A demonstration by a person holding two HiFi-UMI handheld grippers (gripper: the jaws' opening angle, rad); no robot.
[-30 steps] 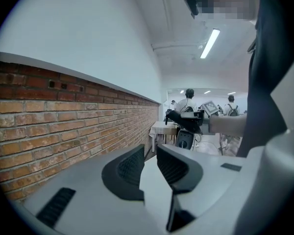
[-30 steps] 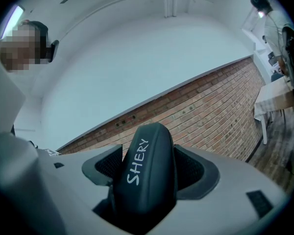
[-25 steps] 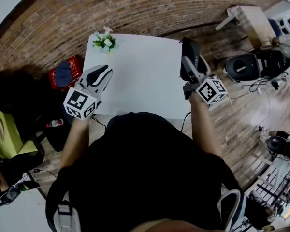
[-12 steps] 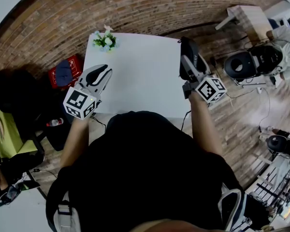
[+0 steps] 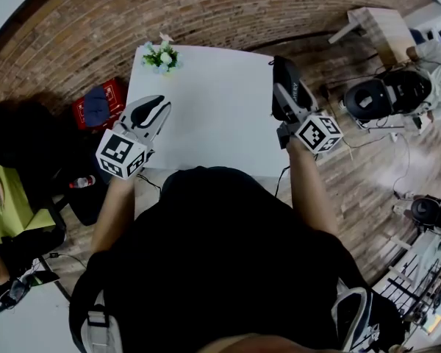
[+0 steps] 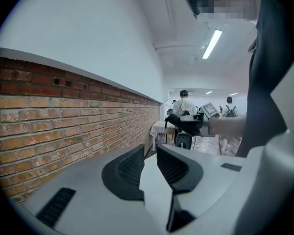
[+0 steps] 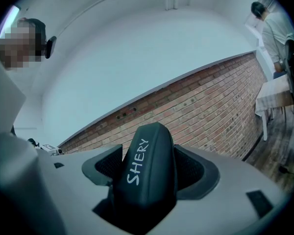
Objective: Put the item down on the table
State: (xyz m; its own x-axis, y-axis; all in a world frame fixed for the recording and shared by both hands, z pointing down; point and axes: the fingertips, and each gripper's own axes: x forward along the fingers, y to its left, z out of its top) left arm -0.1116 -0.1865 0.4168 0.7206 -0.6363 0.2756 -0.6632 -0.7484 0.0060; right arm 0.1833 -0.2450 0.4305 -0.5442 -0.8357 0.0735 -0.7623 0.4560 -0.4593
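Note:
A dark, rounded case with white lettering is clamped between the jaws of my right gripper. The case stands up past the pads and is held in the air over the right edge of the white table. My left gripper hovers over the table's left edge. Its jaws stand a narrow gap apart with nothing between them. In the left gripper view the right gripper with the case shows far off.
A small pot of white flowers stands at the table's far left corner. A red crate sits on the brick floor to the left. Black equipment and a small white table are to the right.

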